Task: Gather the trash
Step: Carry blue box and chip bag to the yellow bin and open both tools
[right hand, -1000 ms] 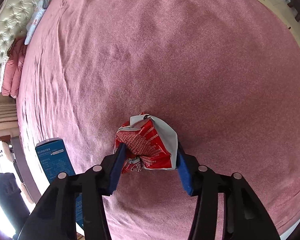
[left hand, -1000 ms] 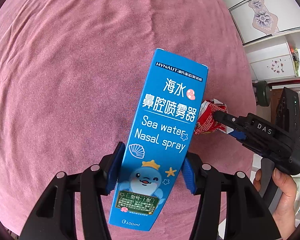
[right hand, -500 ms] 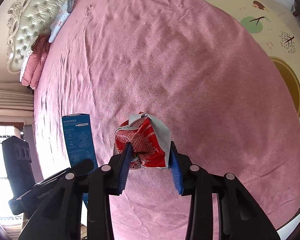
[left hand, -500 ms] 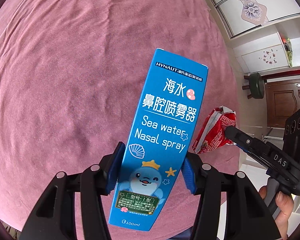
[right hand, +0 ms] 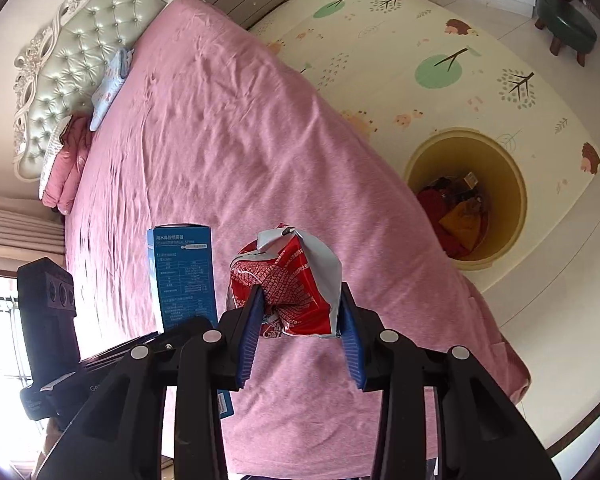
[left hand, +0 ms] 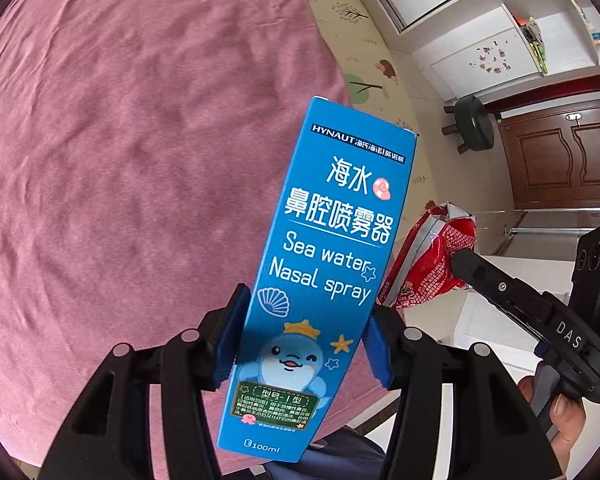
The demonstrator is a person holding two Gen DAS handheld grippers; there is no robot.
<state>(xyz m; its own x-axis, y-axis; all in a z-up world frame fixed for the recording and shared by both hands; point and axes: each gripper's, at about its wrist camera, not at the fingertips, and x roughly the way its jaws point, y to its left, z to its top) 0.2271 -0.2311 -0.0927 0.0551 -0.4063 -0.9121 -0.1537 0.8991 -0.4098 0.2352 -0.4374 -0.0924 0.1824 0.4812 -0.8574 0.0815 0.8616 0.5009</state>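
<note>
Blue pads of the left gripper [left hand: 300, 340] are pressed against the two long sides of a blue nasal-spray box [left hand: 324, 264], which is pinched near its lower end and held clear of the bed. The long axis of the box is seen running away from the camera along the fingers, its printed top end pointing up and slightly to the right in the left wrist view, its end marked with the volume lying nearest the lens. The printed front face is turned toward that camera, while a back panel of small print is shown in the right wrist view. Just to the right of the box, a crumpled red and silver snack wrapper [right hand: 288, 284] is squeezed between the pads of the right gripper [right hand: 300, 320]; it is bunched into a rough lump with no clear long axis, and its silver inner side is folded over the top and right. Both items are carried in the air above the near edge of a pink bedspread [right hand: 204, 152], side by side but not touching. Part of a hand [left hand: 560, 420] is visible on the right gripper's handle. Farther off, beside the bed on a patterned play mat [right hand: 460, 40], a yellow bin [right hand: 466, 198] is seen from above, with red and yellow trash already lying inside it. A dark green stool [right hand: 566, 26] stands beyond the mat.
</note>
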